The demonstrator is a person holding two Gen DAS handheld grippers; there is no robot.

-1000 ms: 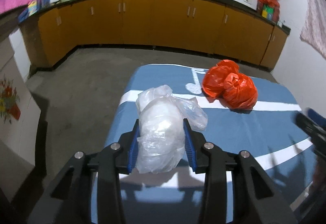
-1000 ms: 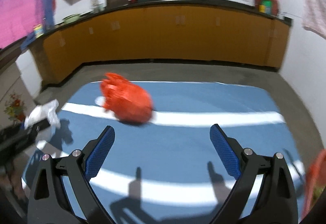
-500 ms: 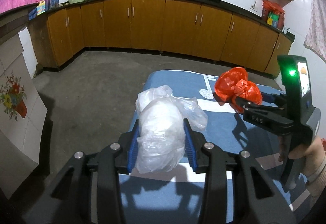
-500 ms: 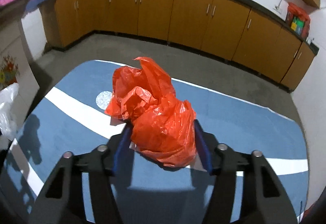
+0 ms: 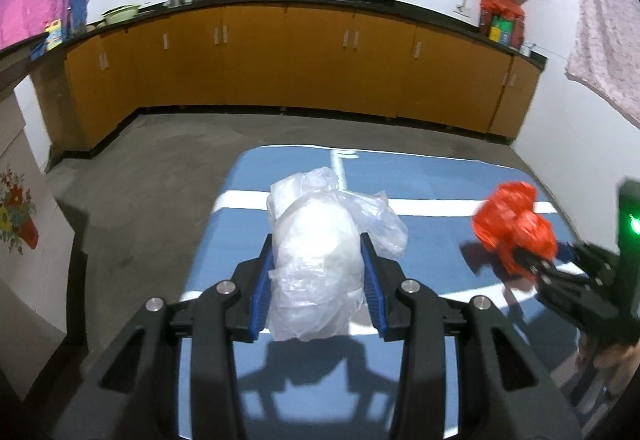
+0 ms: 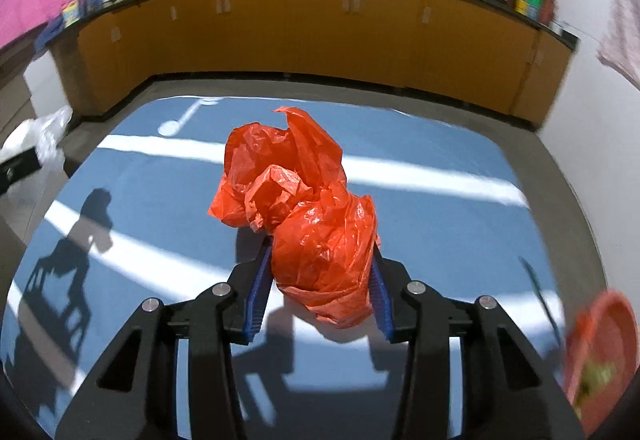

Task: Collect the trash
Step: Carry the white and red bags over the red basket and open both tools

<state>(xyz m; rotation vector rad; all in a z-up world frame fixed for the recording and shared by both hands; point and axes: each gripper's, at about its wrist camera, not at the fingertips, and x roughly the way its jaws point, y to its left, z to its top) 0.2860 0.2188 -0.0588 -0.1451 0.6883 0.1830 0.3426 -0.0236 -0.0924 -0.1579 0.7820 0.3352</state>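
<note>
The crumpled white plastic bag point(image 5: 316, 260) is clamped between the blue fingers point(image 5: 262, 292) of the left gripper point(image 5: 317, 290) and held above the blue worktop point(image 5: 432, 228). The crumpled red plastic bag point(image 6: 308, 224) is gripped likewise by the right gripper point(image 6: 318, 290), clear of the surface. Both pieces of trash are thus judged picked up; no other litter is seen on the worktop. Depositing is left: a red bin point(image 6: 600, 356), blurred, is glimpsed low on the right.
</note>
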